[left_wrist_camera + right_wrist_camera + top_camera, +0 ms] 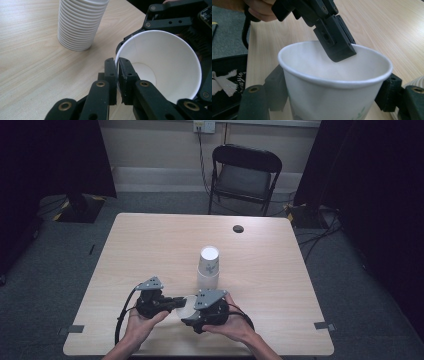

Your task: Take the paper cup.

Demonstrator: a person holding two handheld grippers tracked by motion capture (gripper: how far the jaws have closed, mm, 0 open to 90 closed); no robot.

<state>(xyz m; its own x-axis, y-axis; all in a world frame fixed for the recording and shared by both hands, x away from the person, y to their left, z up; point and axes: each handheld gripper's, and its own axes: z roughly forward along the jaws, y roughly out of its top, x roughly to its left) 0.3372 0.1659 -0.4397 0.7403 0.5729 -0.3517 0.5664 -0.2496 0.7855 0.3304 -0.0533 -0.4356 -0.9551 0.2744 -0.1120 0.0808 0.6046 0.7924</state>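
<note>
A single white paper cup (162, 62) lies near the table's front edge between my two grippers. My left gripper (117, 75) is shut on the cup's rim (352, 47), one jaw inside the mouth and one outside. My right gripper (332, 95) has a jaw on each side of the cup's wall (319, 100), and both pads press on it. In the high view the left gripper (176, 301) reaches in from the left and the right gripper (191, 316) from the right, with the cup (185, 309) between them. A tall stack of white paper cups (208, 266) stands upside down just behind.
The wooden table (150, 245) has a small black round cap (238, 228) near its far edge. A black folding chair (245, 172) stands beyond the table. The stack of cups (80, 22) is close to the left gripper's jaws.
</note>
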